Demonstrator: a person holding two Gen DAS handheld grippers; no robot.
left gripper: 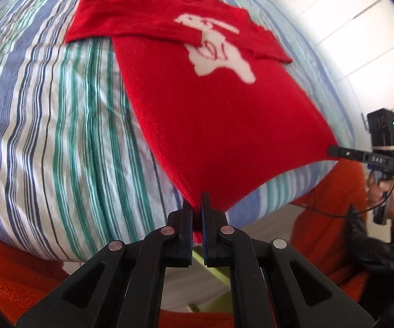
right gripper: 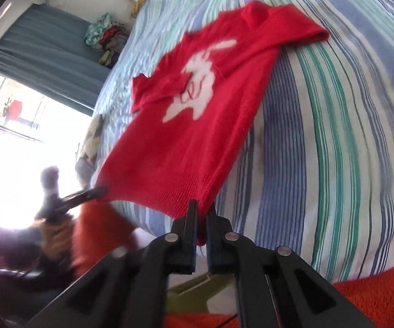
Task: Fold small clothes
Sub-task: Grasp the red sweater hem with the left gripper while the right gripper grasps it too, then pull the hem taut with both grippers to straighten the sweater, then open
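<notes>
Both black two-finger grippers are clamped on the bottom hem of a small red knitted sweater with a white animal figure on its chest. From the left wrist view, the left gripper pinches one hem corner, a fold of red knit squeezed between its nearly closed fingers, while the right gripper shows at the far right, its tip biting the other hem corner, held by a person's hand with a cable trailing from the handle. From the right wrist view the picture mirrors this: the right gripper's fingers are pressed tight on red knit at the near corner, and the left gripper, blurred against bright window light, nips the opposite corner at the left. The hem is drawn taut between the two corners and sits just off the near edge of a bed covered in white, blue and green striped bedding. The sweater's upper part lies flat on the bedding, both sleeves folded across the chest over the white figure. Orange fuzzy fabric shows below the bed's edge. A pile of mixed clothes lies at the far end of the bed beside a teal curtain.
</notes>
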